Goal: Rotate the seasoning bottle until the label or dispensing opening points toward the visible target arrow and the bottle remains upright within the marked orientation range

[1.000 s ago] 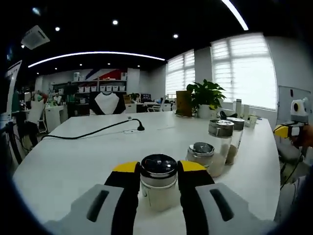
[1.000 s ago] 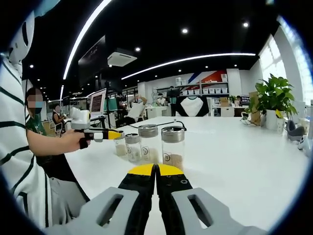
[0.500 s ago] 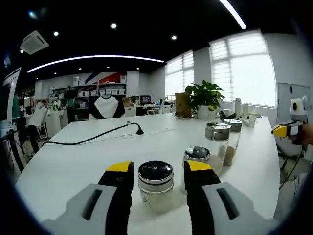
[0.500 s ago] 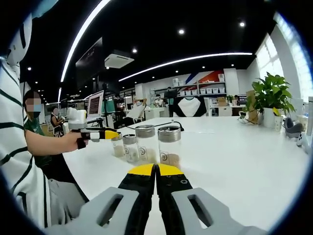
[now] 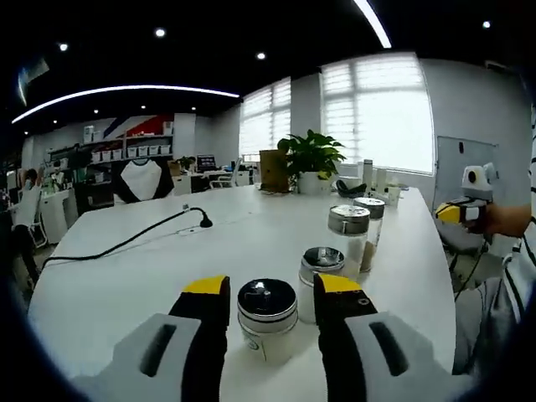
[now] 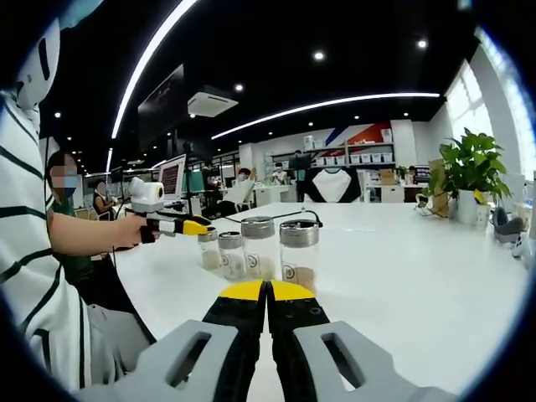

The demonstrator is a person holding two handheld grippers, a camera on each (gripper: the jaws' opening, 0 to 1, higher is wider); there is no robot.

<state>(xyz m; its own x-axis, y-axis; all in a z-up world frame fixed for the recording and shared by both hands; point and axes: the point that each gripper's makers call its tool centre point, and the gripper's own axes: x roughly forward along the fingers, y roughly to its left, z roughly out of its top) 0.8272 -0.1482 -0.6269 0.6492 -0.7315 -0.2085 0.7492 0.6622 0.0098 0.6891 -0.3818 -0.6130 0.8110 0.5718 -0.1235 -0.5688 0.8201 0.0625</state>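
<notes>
Left gripper (image 5: 270,295) jaws apart, straddling the nearest seasoning bottle (image 5: 267,320); jaws stand clear of the glass on both sides, whereas 1.0 s ago they were closed against it; half a second back they were already parted; bottle upright on the white table (image 5: 126,276), black lid up, pale contents, no label readable from this side. In the left gripper view the whole scene has swung since the earlier frames, window and plant now nearer centre; that is camera motion. Just beyond the right jaw a second short bottle (image 5: 320,272) with dark lid; behind it two taller bottles (image 5: 349,240) with metal caps, in a row receding to the right. Black cable (image 5: 126,240) runs across the table farther back; potted plant (image 5: 308,159) at the far edge. Right gripper (image 5: 456,211) seen at the far right, held in a hand, well apart from the bottles.

Right gripper view: right gripper (image 6: 267,293) jaws pressed together, nothing between them, same as in both earlier frames; hovers over the table near edge. Four bottles in a row mid-table, tallest (image 6: 299,255) nearest; small round marks on the glass, not legible. Left gripper (image 6: 194,226) sits at the far end of the row by the smallest bottle, held by a hand (image 6: 124,231); striped sleeve (image 6: 33,276) at left. No writing readable anywhere.
</notes>
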